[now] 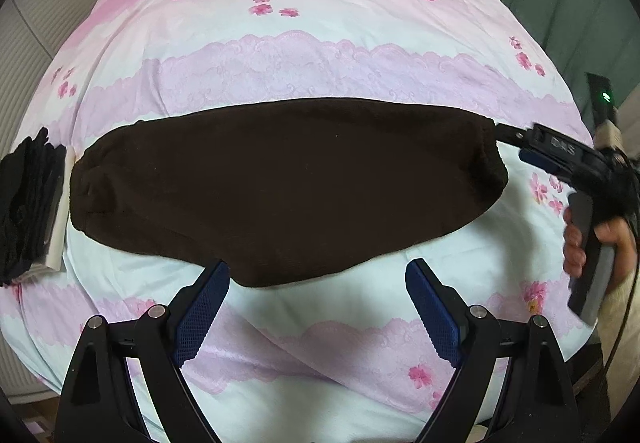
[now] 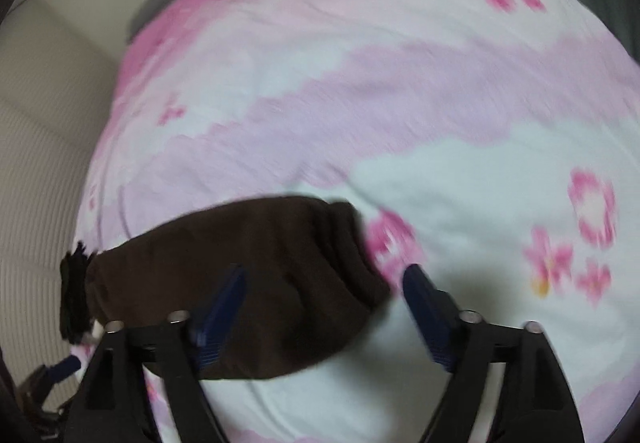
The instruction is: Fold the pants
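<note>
Dark brown pants [image 1: 288, 187] lie folded in a long flat band across the pink flowered bedspread [image 1: 320, 43]. In the left wrist view my left gripper [image 1: 318, 267] hangs open over the band's near edge, its blue pads [image 1: 200, 319] wide apart and holding nothing. A person's hand [image 1: 580, 243] holds my right gripper [image 1: 524, 145] at the band's right end. In the blurred right wrist view, my right gripper [image 2: 326, 269] is open. The right end of the pants [image 2: 280, 243] lies under and between its fingers, and the pads do not press on the cloth.
A stack of black clothes [image 1: 28, 203] rests on a white item [image 1: 60, 235] at the bed's left edge, just past the pants' left end. The same stack [image 2: 74, 291] shows in the right wrist view. A green curtain [image 1: 560, 3] hangs on the right.
</note>
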A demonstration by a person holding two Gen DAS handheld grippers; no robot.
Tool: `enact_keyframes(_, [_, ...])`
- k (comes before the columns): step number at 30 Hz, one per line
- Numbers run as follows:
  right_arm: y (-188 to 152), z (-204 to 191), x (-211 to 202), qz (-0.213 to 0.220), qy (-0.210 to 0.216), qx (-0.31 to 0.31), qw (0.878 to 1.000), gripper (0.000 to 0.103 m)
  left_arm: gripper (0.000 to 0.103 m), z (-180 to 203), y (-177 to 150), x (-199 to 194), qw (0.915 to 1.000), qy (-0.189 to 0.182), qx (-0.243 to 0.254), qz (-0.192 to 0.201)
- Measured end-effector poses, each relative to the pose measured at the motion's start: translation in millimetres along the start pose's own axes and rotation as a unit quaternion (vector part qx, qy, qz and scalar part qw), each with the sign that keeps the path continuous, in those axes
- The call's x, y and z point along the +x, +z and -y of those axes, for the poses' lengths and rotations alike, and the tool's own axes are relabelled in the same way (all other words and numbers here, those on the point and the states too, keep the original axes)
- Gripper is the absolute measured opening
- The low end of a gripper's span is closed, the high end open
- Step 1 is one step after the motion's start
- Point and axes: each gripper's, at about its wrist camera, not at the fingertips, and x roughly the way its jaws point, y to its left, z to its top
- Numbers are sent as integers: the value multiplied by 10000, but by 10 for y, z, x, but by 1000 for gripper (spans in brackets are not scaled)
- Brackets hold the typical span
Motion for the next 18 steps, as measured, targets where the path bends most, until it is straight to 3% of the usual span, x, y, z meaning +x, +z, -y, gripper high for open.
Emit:
enact_keyframes(3, [116, 66, 194, -149, 44, 18, 9999, 82, 90, 10, -43, 8, 10000, 2, -82, -43])
enact_keyframes(7, [180, 228, 543, -531, 213, 312, 9979, 66, 90, 50, -112, 18, 9999, 116, -24, -98])
enact_keyframes(18, [127, 457, 967, -873, 372, 826, 9921, 64, 90, 279, -187, 74, 9991, 294, 271, -125])
